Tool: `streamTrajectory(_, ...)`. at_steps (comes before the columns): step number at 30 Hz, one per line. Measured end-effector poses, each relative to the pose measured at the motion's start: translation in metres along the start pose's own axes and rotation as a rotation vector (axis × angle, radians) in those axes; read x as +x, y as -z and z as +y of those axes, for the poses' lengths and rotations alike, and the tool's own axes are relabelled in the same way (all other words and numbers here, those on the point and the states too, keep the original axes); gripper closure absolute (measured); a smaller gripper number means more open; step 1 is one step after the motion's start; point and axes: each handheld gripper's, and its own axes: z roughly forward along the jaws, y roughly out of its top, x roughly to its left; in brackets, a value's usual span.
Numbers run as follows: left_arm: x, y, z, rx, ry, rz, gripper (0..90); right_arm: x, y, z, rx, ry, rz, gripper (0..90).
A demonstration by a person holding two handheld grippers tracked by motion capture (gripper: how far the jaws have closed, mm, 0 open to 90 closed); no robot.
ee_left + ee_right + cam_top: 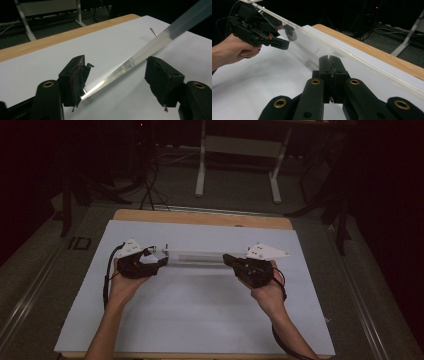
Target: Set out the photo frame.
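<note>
I count two grippers, one in each of my two hands: my left gripper (159, 261) and my right gripper (229, 259). Between them there is one clear acrylic sheet (196, 256), seen edge-on as a long strip. One small metal pin (153, 31) lies on the one white board (200, 315), which covers one wooden table (200, 217). Beyond the table stands one white frame (239, 150) on two legs, and each gripper carries one grey three-cornered plate, so two plates
</note>
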Motion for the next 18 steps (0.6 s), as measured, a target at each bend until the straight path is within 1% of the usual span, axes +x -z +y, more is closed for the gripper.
streamTrajectory(3,-0.0013,-0.0017,0.0013,-0.006,-0.012,0.000,32.4,-0.0012,-0.0010,0.0011,-0.004,-0.004,-0.003,89.2)
streamTrajectory(5,-0.0027,-0.0033,0.0027,-0.021,-0.022,-0.004,32.6,-0.0022,-0.0016,0.0019,-0.004,-0.005,-0.004,89.2)
streamTrajectory(8,-0.0041,-0.0053,0.0037,-0.028,-0.025,-0.005,33.1,-0.0029,-0.0024,0.0026,-0.007,-0.007,-0.005,89.1)
streamTrajectory(15,-0.0069,-0.0093,0.0057,-0.049,-0.045,-0.004,42.0,-0.0071,-0.0060,0.0065,-0.014,-0.014,-0.020,89.0)
streamTrajectory(16,-0.0072,-0.0100,0.0062,-0.053,-0.045,0.001,42.4,-0.0083,-0.0069,0.0077,-0.014,-0.010,-0.032,88.9)
streamTrajectory(18,-0.0071,-0.0105,0.0070,-0.054,-0.048,0.007,43.0,-0.0099,-0.0077,0.0089,-0.011,-0.007,-0.041,88.7)
